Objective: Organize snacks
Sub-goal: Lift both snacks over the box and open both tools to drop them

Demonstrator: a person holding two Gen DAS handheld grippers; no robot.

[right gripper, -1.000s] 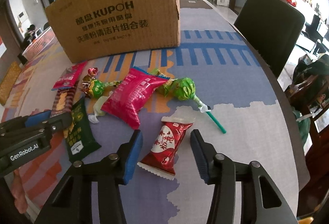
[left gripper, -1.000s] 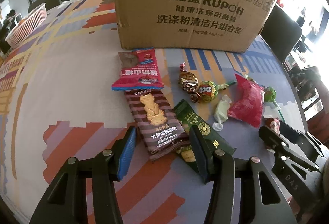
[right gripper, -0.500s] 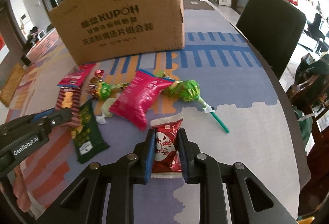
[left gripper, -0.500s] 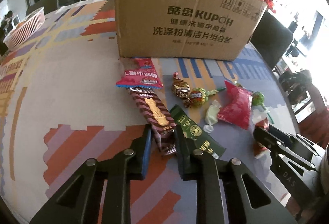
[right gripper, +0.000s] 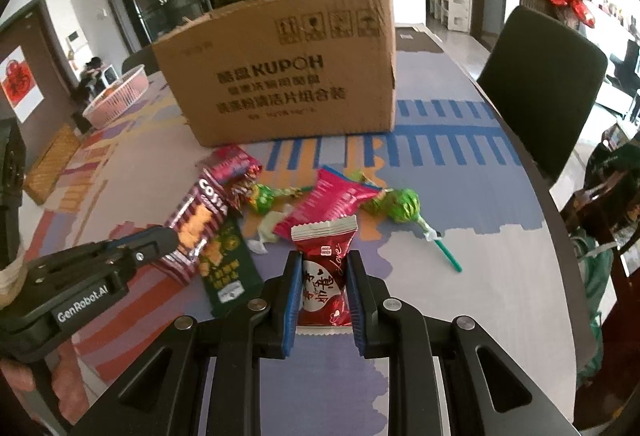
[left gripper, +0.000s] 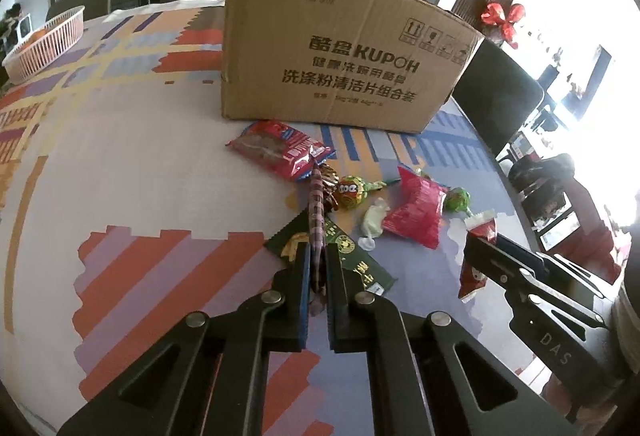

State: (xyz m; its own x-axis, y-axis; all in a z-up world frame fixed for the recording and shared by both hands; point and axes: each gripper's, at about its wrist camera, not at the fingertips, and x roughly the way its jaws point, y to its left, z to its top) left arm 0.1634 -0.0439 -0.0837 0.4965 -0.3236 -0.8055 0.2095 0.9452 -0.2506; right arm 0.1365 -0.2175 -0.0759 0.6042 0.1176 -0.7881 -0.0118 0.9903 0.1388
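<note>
My left gripper (left gripper: 316, 256) is shut on the striped brown Costa cookie pack (left gripper: 316, 211), held edge-on above the table; the pack also shows in the right wrist view (right gripper: 196, 224). My right gripper (right gripper: 322, 268) is shut on a dark red candy packet (right gripper: 323, 268), lifted off the table; the packet shows in the left wrist view (left gripper: 478, 236). The open cardboard box (left gripper: 340, 67) stands behind the snacks, also in the right wrist view (right gripper: 280, 75). On the table lie a red snack bag (left gripper: 280, 147), a dark green packet (left gripper: 340, 256), a pink packet (left gripper: 416, 211) and lollipops (left gripper: 352, 191).
A pink basket (left gripper: 44, 43) sits at the far left of the patterned tablecloth (left gripper: 120, 155). A black chair (right gripper: 540, 83) stands at the right table edge. A green lollipop with a stick (right gripper: 408, 207) lies right of the pink packet.
Both grippers closed on their packs and lifted them. The cookie pack turned from flat to edge-on in the left gripper. The red candy packet rose in the right gripper.
</note>
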